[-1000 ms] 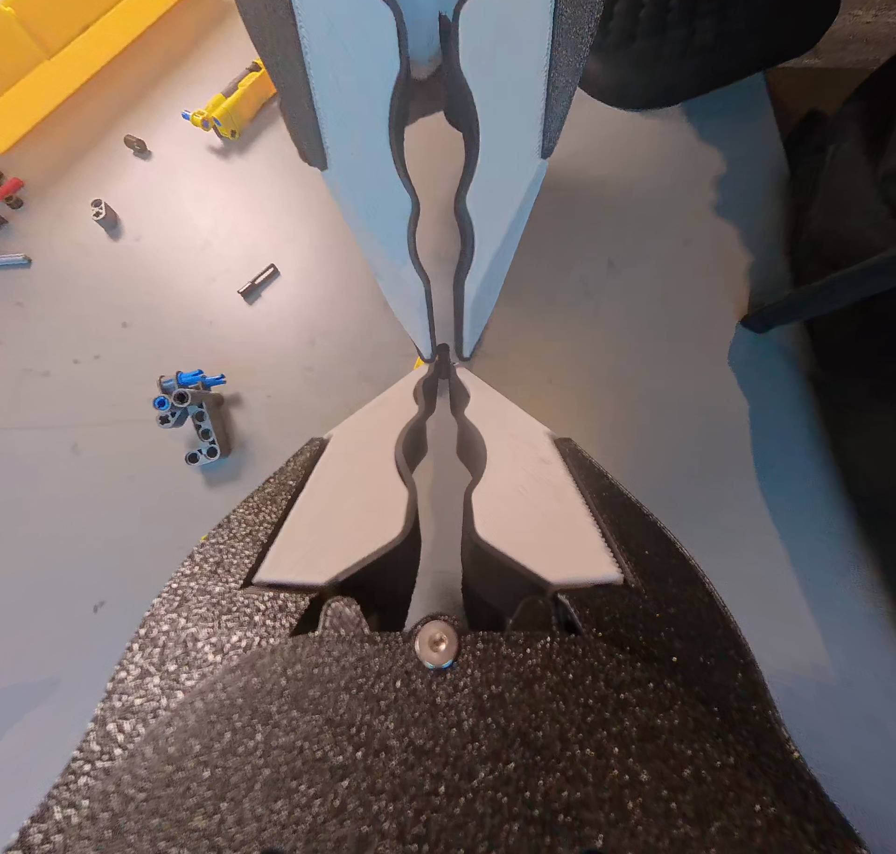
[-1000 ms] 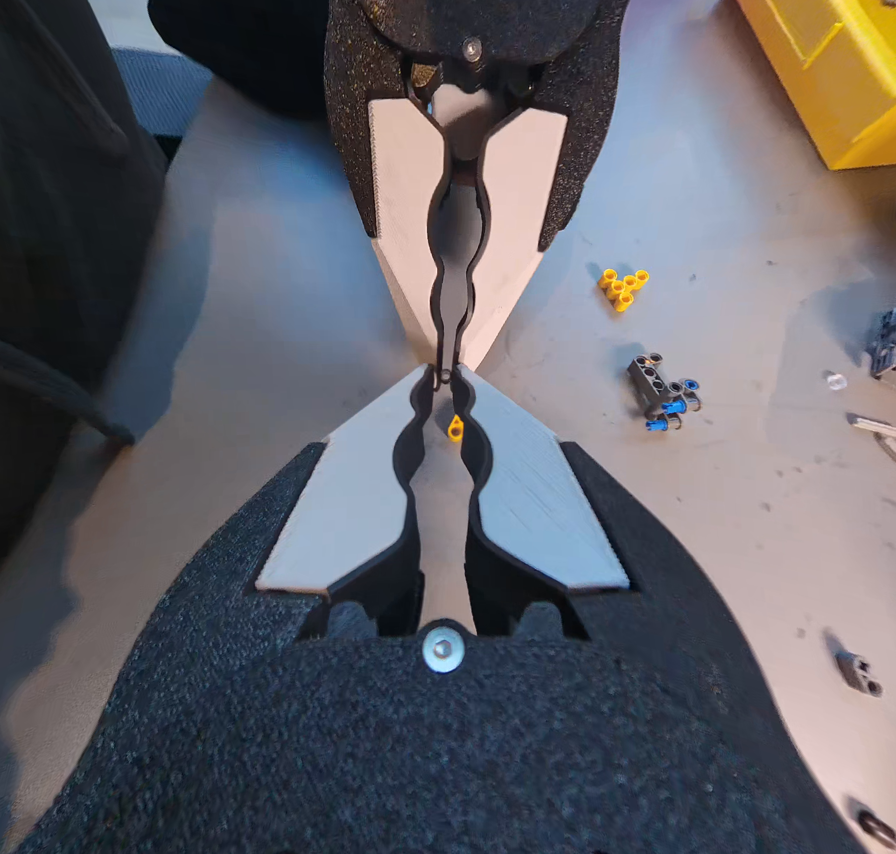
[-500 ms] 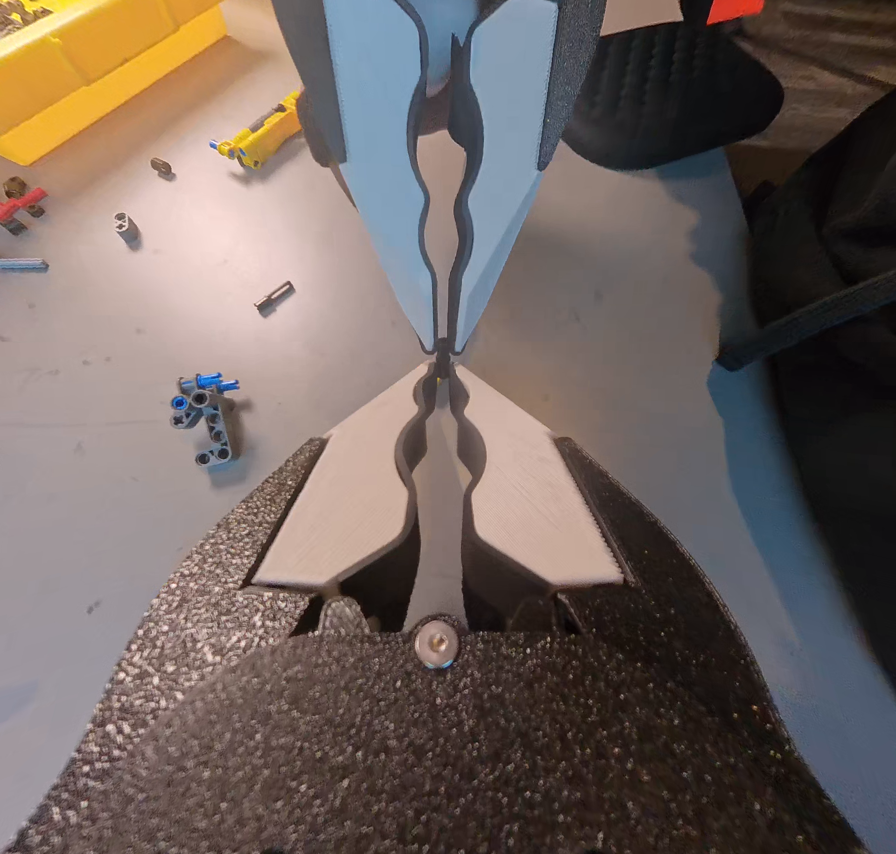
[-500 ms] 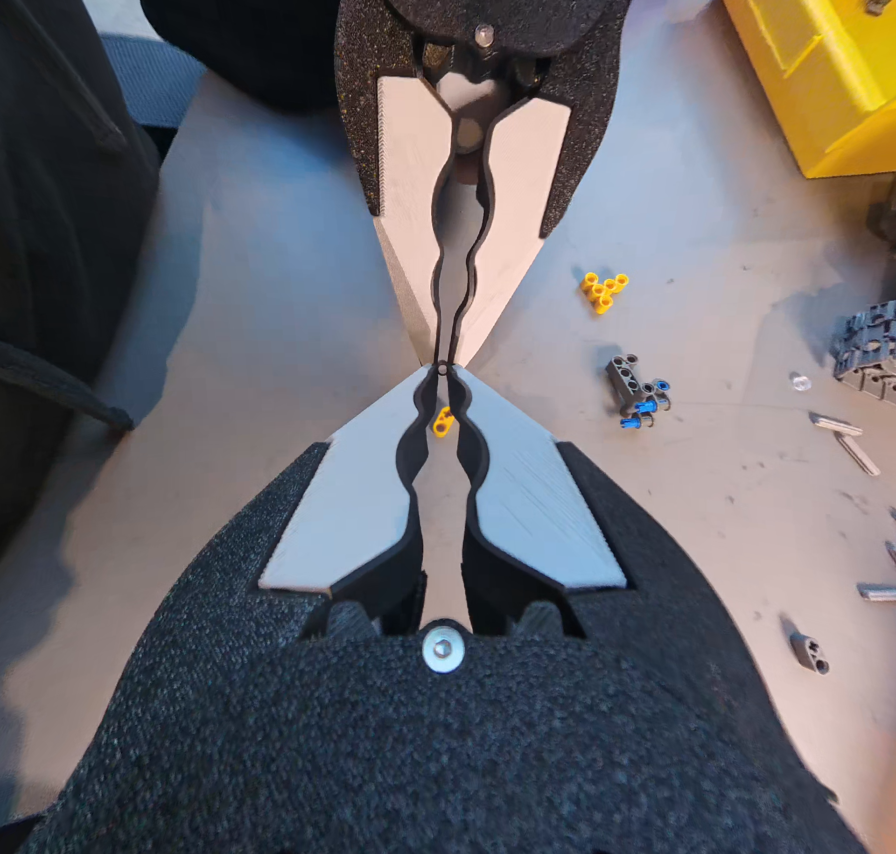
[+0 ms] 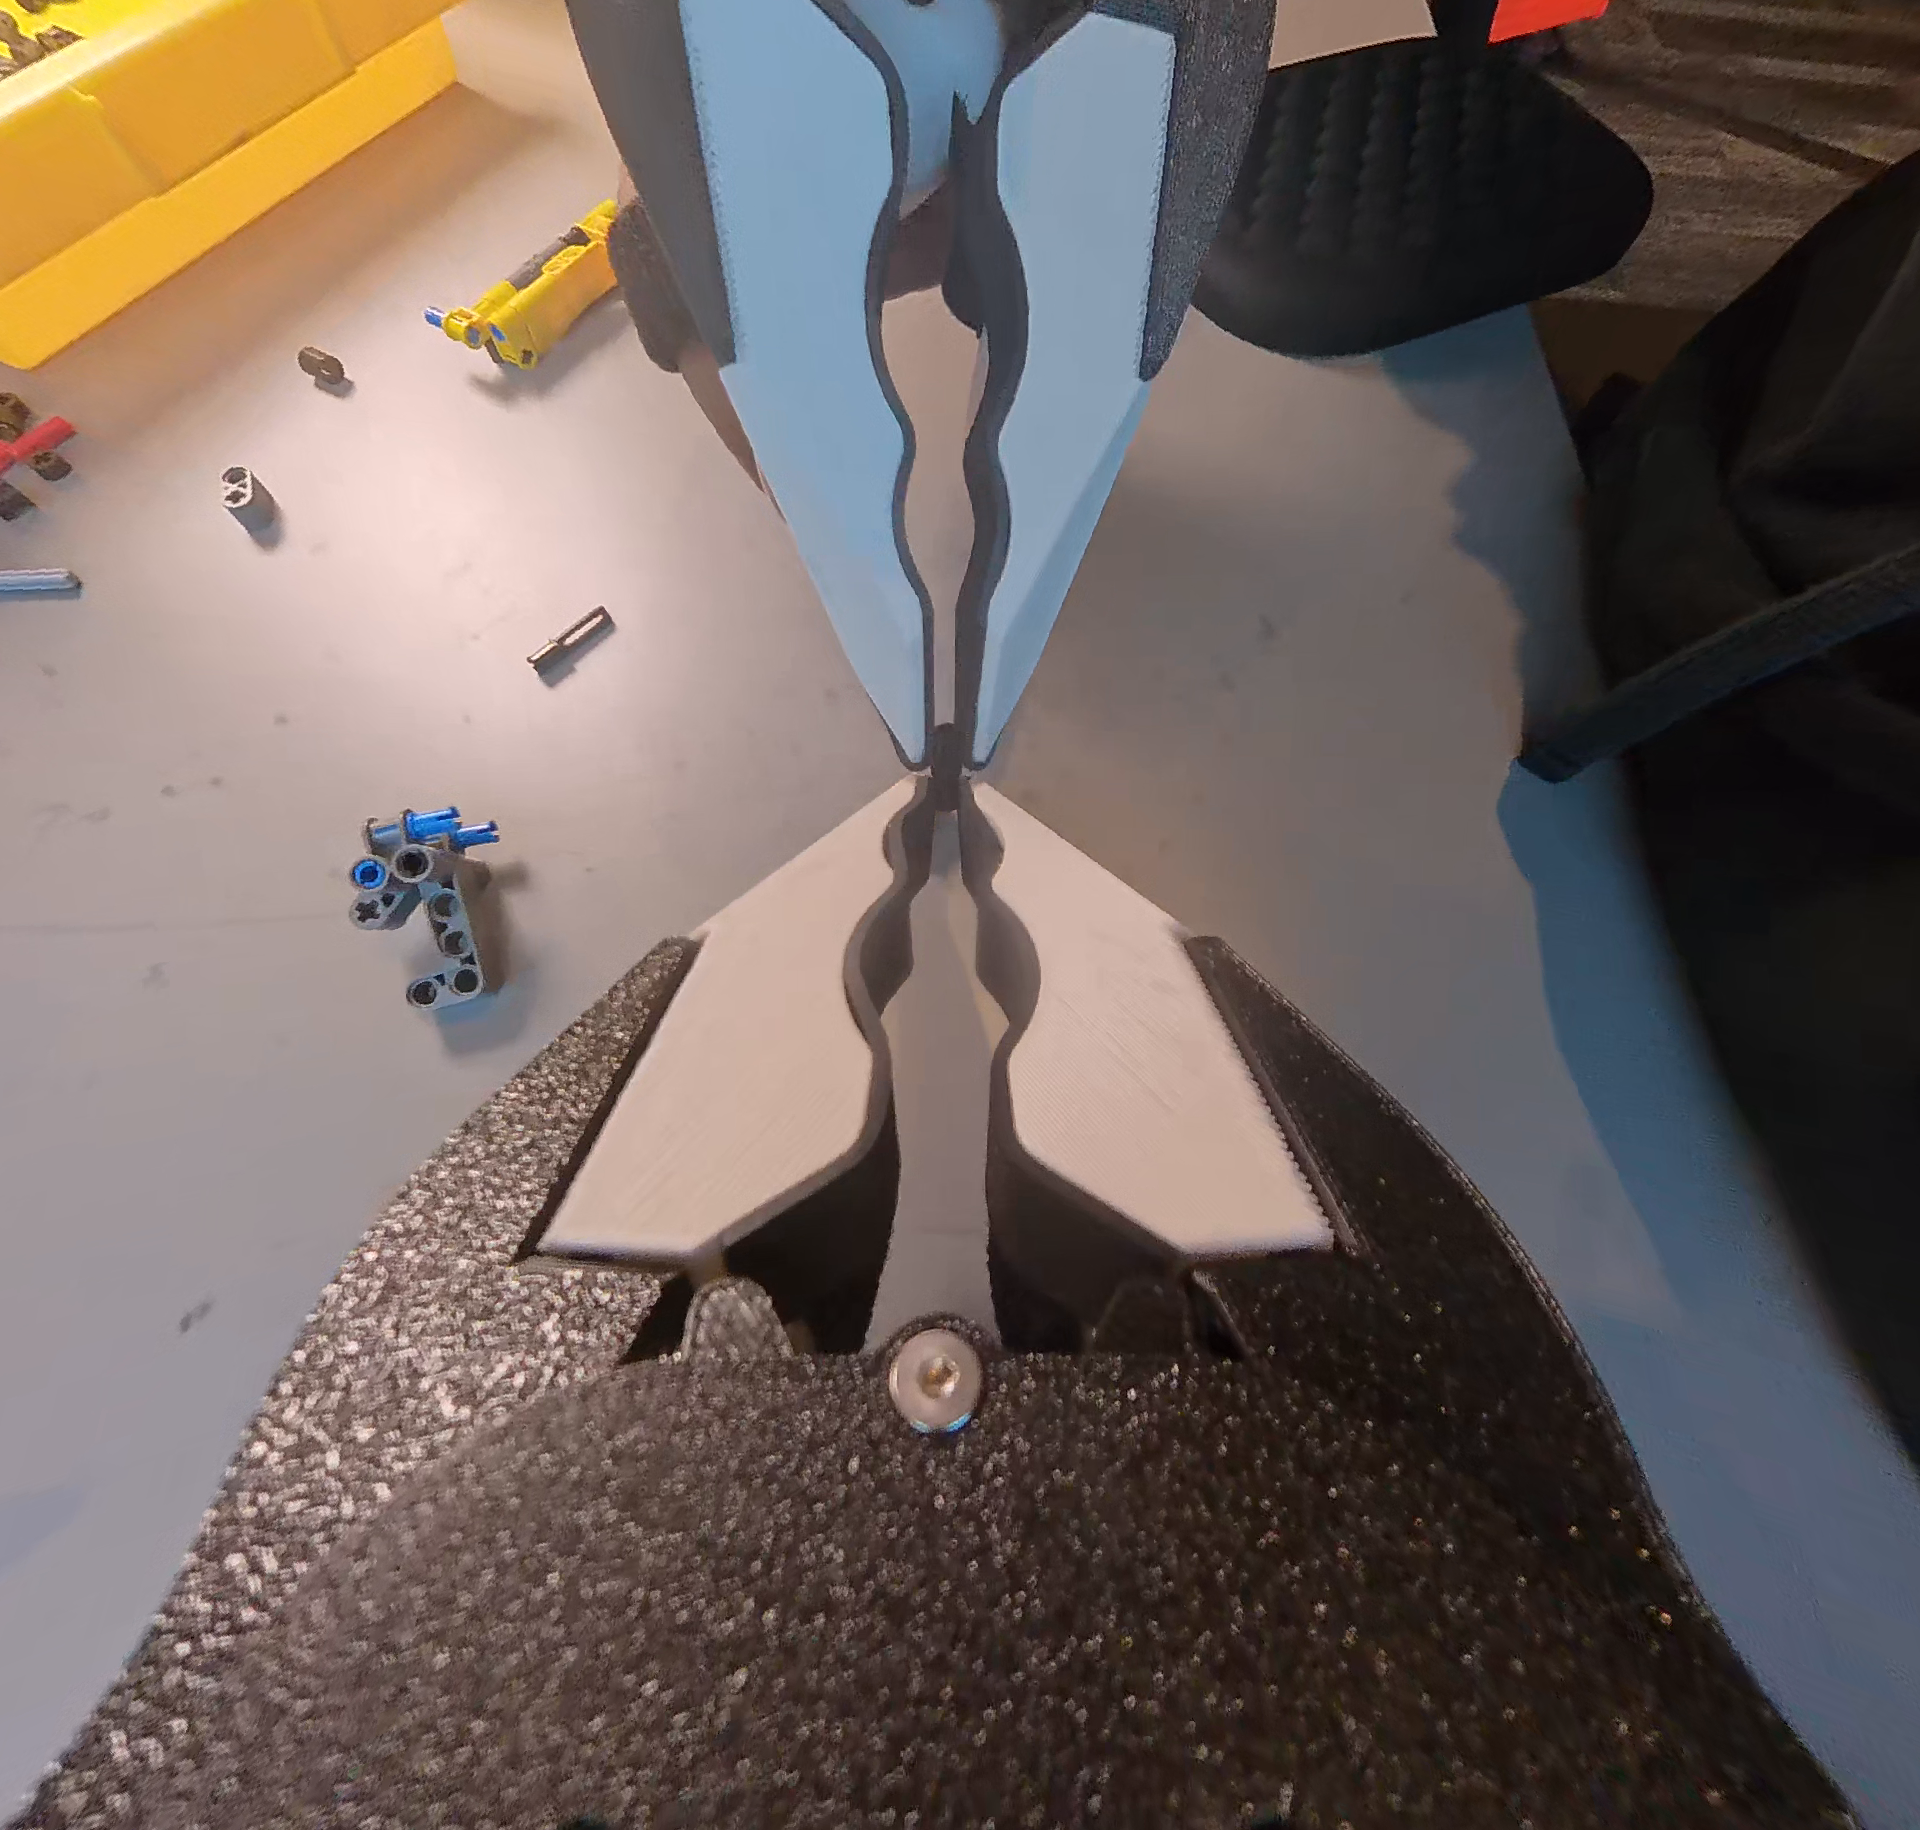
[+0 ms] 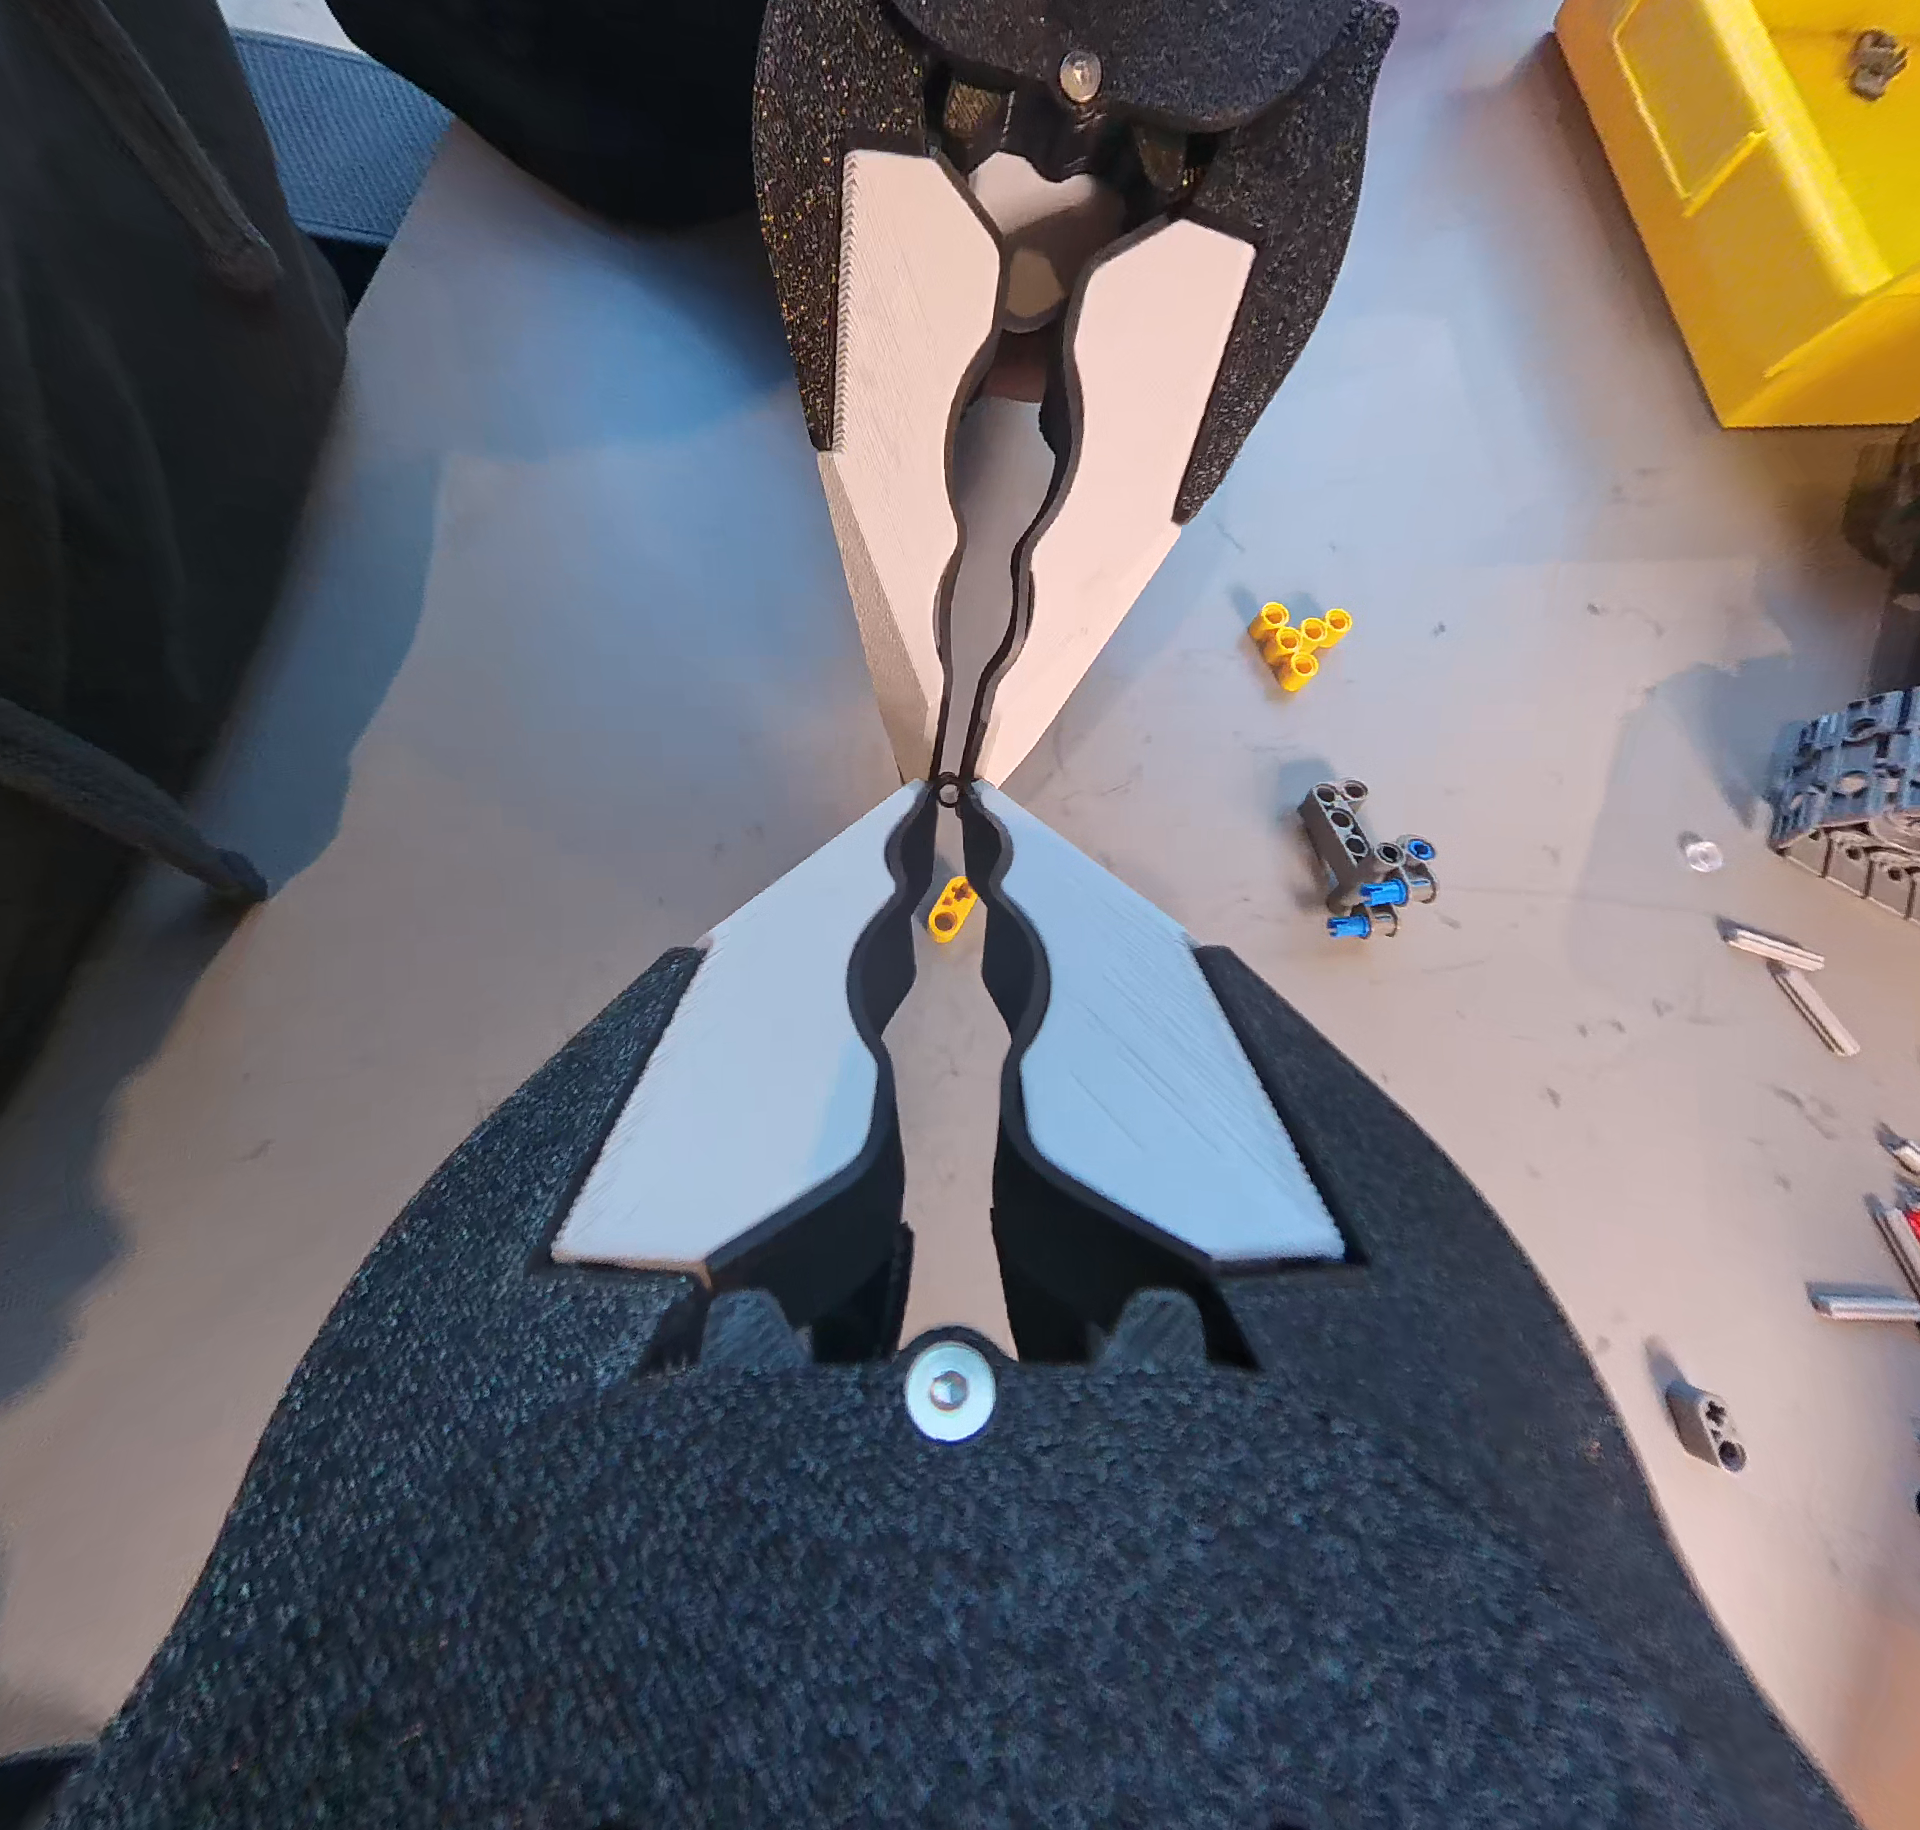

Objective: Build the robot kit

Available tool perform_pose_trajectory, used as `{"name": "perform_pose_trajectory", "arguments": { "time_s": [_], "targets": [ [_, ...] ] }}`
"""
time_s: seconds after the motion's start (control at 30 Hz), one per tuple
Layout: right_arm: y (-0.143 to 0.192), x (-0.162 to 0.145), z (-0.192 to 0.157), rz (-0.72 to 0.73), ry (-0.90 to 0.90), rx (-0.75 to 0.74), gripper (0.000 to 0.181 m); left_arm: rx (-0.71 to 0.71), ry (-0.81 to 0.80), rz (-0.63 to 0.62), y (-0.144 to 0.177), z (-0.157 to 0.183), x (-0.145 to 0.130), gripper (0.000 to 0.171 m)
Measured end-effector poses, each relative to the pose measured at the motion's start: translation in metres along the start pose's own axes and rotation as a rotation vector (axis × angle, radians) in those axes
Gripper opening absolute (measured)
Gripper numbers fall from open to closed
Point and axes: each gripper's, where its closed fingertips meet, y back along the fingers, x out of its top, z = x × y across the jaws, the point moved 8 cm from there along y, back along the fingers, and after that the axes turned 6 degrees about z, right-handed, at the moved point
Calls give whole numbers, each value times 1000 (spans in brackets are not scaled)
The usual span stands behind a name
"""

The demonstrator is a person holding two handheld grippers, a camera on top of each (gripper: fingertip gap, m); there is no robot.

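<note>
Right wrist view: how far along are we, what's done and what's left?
Done: a grey beam assembly with blue pins lies put together, off to the side. In hand: the left gripper and right gripper meet tip to tip, both apparently shut on a small black piece. Remaining: a yellow link below the tips and a yellow block lie loose, untouched.

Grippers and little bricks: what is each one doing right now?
left gripper: shut on the small black piece, tip to tip with the other gripper.
right gripper: shut on the same small black piece.
small yellow link: lying loose on the table, under the right gripper.
grey beam with blue pins: lying on the table, untouched.
yellow tray: open, parts inside.
</note>
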Motion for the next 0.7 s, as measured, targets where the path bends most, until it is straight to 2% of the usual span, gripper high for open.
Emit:
{"name": "perform_pose_trajectory", "arguments": {
  "time_s": [0.3,0.4,0.53,0.63,0.7],
  "targets": [
    [0,-1,0,-67,-13,-1,4,-4,20,-12,-3,-1,-2,4],
    [1,-10,2,-169,-36,-5,4,29,-14,-69,-5,-5,-9,17],
    [-4,-17,1,-239,-57,14,4,43,-59,-143,-14,-8,-15,23],
    [-6,-17,2,-275,-61,18,4,32,-85,-172,-21,-8,-14,23],
    [-8,-16,2,-288,-55,22,4,17,-88,-174,-25,-8,-14,16]
  ]
}}
